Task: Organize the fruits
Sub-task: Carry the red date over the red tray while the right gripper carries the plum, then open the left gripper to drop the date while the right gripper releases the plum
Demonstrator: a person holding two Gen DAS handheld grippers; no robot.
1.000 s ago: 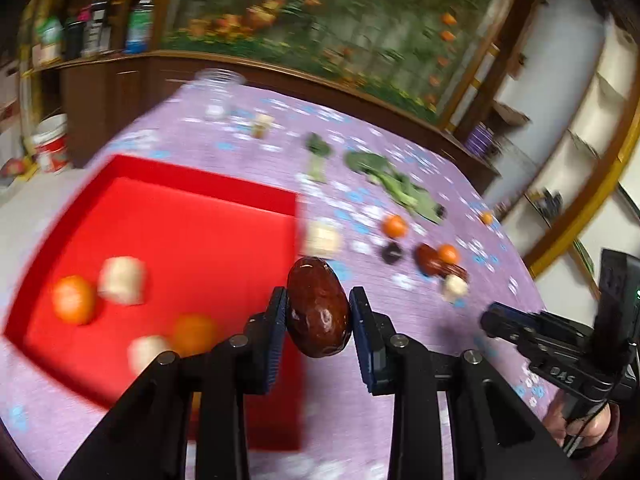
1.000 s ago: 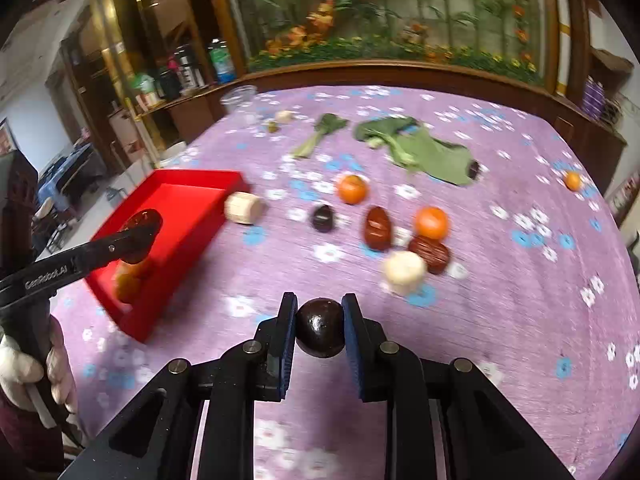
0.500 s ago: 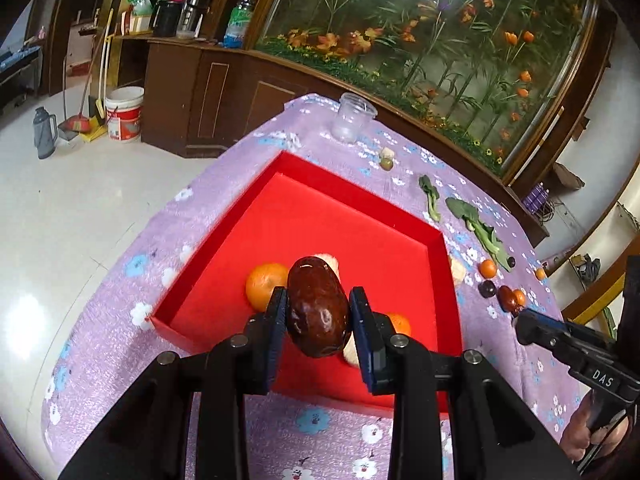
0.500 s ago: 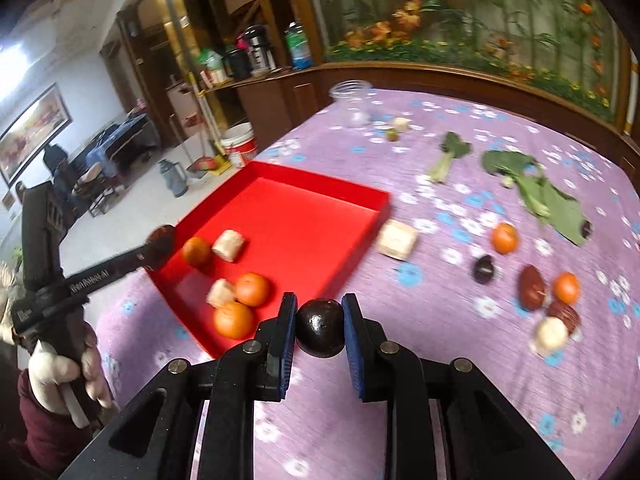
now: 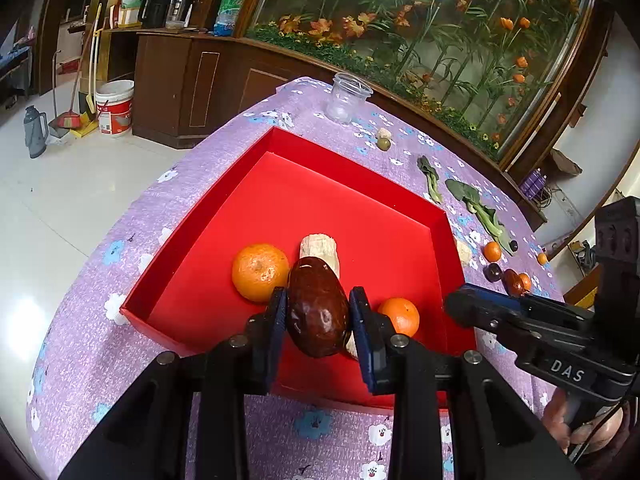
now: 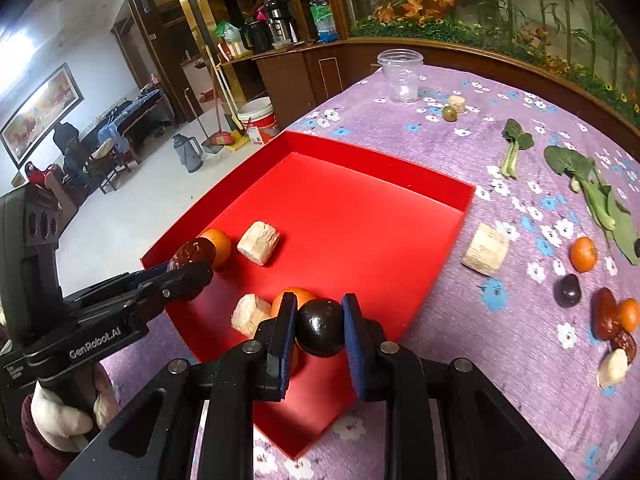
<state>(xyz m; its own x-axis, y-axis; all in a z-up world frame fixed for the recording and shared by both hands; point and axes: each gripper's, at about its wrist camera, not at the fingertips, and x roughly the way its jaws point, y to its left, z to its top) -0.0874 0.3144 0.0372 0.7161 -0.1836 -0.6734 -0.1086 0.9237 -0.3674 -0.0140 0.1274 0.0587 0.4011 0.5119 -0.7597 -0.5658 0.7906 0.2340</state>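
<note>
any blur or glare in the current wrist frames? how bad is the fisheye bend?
Left wrist: sharp, floor glare at the left edge, cabinet line bowed; the tongs hold a glossy brown fruit. Right wrist: sharp too, red tray edges curve, corners vignetted black, dark round fruit shows small highlights.

Tray (image 5: 352,184): plain red. Tablecloth (image 6: 520,360): purple, with white and blue flowers. Date (image 5: 318,308): glossy reddish-brown. Plum (image 6: 320,326): near-black. Mandarins (image 5: 260,266): orange. Leaves (image 6: 592,188): green. Gripper pads (image 5: 362,332): blue.
</note>
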